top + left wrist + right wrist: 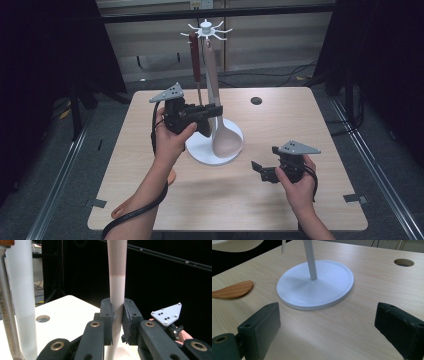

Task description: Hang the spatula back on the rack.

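Note:
A white utensil stand with a round base point(197, 150) and a ring of hooks point(206, 30) at the top rises from the middle of the table. From the hooks hang a pale pink-beige spoon point(226, 140) and a utensil with a dark red handle point(195, 55). My left gripper point(216, 111) is shut on the spoon's handle about halfway down. In the left gripper view the pads point(108, 315) press the handle point(117, 277) from both sides. My right gripper point(261, 170) hovers low at the front right, open, with bare table between its jaws point(329, 325).
A wooden spatula point(233, 289) lies flat on the table left of the stand base point(324, 290), partly under the left forearm point(171, 176). A round hole point(256, 100) is cut in the far tabletop. The stand pole point(22, 302) and a metal shaft point(6, 315) stand close beside the left gripper.

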The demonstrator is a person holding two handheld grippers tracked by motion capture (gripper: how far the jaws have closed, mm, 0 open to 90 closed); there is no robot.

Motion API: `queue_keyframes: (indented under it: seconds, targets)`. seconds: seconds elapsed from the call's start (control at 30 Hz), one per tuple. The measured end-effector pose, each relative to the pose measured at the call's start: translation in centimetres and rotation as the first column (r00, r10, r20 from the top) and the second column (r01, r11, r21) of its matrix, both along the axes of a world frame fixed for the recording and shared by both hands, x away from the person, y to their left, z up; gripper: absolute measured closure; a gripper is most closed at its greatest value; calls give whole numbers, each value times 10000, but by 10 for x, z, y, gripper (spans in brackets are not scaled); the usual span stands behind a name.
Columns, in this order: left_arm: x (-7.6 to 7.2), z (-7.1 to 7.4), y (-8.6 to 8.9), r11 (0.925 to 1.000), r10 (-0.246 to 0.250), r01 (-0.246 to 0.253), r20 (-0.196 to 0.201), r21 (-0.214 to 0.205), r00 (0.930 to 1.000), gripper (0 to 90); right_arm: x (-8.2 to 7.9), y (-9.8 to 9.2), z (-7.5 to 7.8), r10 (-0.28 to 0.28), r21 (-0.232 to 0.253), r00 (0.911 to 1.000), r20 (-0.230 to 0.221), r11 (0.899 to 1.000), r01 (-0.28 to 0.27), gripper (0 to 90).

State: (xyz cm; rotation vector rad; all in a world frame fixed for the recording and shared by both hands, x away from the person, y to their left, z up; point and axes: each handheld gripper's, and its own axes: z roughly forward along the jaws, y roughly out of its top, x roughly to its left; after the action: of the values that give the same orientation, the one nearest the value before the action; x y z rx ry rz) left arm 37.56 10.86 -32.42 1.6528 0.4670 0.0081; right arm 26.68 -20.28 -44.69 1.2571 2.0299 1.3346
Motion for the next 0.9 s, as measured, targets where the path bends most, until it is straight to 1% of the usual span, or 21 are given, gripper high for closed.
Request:
queue_keyframes:
  seconds: [0.17, 0.2, 0.3, 0.33, 0.37, 0.43, 0.47, 0.5, 0.57, 0.6, 0.63, 0.67, 0.73, 0.77, 0.8, 0.83, 0.9]
  targets:
    - [3, -1, 0, 10000, 17, -18, 39, 32, 10000, 798, 0, 0, 0, 19, -20, 10000, 7, 10000, -19, 59]
    - [3, -2, 0, 10000, 0, 0, 11, -50, 10000, 798, 0, 1, 0, 20, 2, 10000, -6, 10000, -20, 59]
    - [5, -2, 1, 10000, 37, -37, 35, -29, 10000, 798, 0, 1, 0, 23, 9, 10000, -5, 10000, -23, 59]
    - [5, -3, 1, 9999, 67, -67, -13, -115, 10000, 797, 0, 1, 0, 27, 9, 10000, -3, 10000, -27, 59]
    - [6, -4, 2, 9999, 12, -11, 29, -136, 10000, 796, 0, 1, 0, 27, 14, 10000, 10, 10000, -27, 59]
    - [6, -7, 2, 9993, 102, -106, -95, -351, 9999, 793, 0, 0, 0, 48, 11, 10000, -4, 10000, -48, 59]
    - [7, -8, 2, 9992, 209, -212, -100, -331, 9997, 791, 0, 0, 0, 39, 15, 10000, -4, 10000, -39, 59]
    - [7, -9, 3, 9990, 183, -189, -137, -404, 9997, 788, 0, 0, 0, 27, 9, 10000, -5, 10000, -27, 59]
    - [7, -12, 3, 9976, 374, -387, -231, -582, 9990, 783, 0, 0, 0, 70, 18, 10000, 4, 10000, -70, 59]
    - [8, -13, 4, 9978, 385, -392, -144, -541, 9992, 780, 0, 0, 1, 52, 25, 10000, 0, 10000, -52, 59]
    - [8, -13, 4, 9971, 520, -527, -134, -557, 9986, 778, 0, -1, 1, 55, 26, 10000, 19, 10000, -55, 59]
    - [8, -14, 4, 9957, 642, -657, -242, -658, 9976, 776, 0, 0, 1, 36, 51, 10000, 19, 10000, -36, 59]
    - [7, -16, 5, 9955, 637, -648, -189, -696, 9978, 772, 0, 0, 1, 79, 16, 10000, 39, 10000, -79, 59]
    - [7, -16, 4, 9946, 700, -713, -193, -750, 9974, 772, 0, 1, 1, 101, 7, 9999, 37, 9999, -101, 59]
    - [6, -16, 5, 9939, 830, -840, -175, -712, 9964, 771, 0, 1, 1, 109, -2, 9999, 37, 9999, -109, 59]
    - [6, -16, 6, 9939, 866, -871, -102, -679, 9962, 769, 0, 1, 1, 125, -27, 9999, 40, 9999, -125, 59]
    - [4, -17, 7, 9915, 1059, -1053, 33, -770, 9944, 762, 0, 1, 1, 138, -37, 9999, 42, 9999, -138, 59]
